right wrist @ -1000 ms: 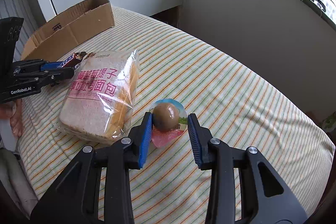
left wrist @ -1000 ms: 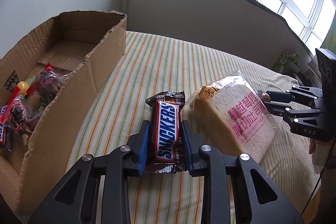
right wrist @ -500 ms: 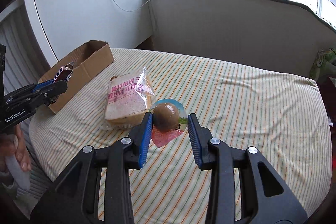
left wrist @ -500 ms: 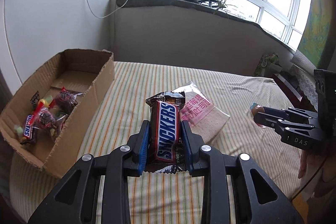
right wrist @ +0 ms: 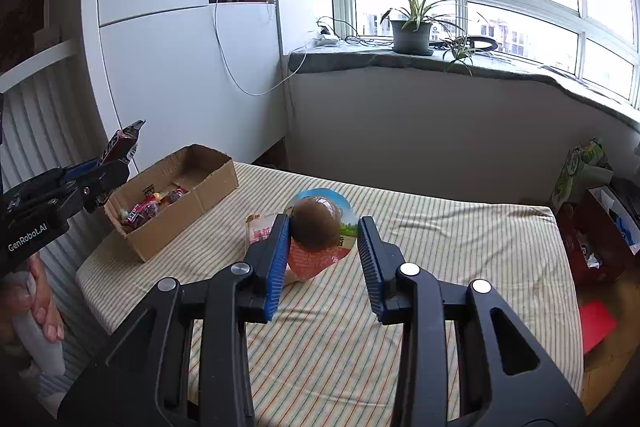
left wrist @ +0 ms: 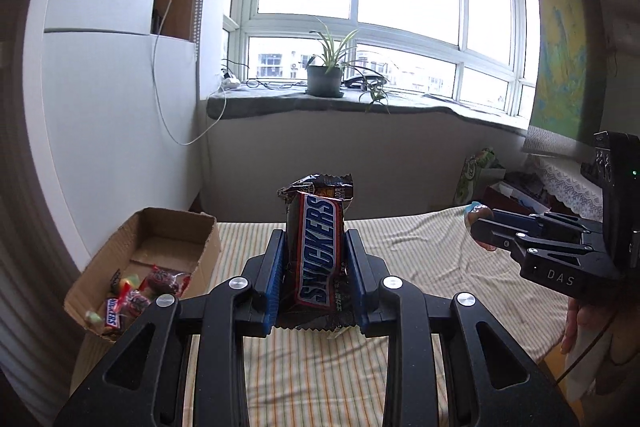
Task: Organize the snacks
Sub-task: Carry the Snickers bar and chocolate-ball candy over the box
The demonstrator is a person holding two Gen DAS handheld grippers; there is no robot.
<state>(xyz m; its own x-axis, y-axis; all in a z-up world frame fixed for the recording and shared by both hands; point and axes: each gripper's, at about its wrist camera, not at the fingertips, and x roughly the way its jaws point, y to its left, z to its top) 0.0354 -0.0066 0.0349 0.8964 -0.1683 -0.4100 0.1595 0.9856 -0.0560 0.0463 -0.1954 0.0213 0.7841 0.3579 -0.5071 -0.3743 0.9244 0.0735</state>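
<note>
Both tools are black skeletal frames with silver screws and ribbed blue pads [right wrist: 277,259]. The left tool [left wrist: 316,279] reads "GenRobot.AI", the right tool [right wrist: 324,259] "DAS"; bare-skinned hands grip white handles.

Left gripper [left wrist: 316,263] clamped on bar; right gripper [right wrist: 323,255] raised — clamped on packet.

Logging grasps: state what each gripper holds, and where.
Left gripper: Snickers bar, clamped across its long sides. Right gripper: round egg pack, at its rim edges.
</note>
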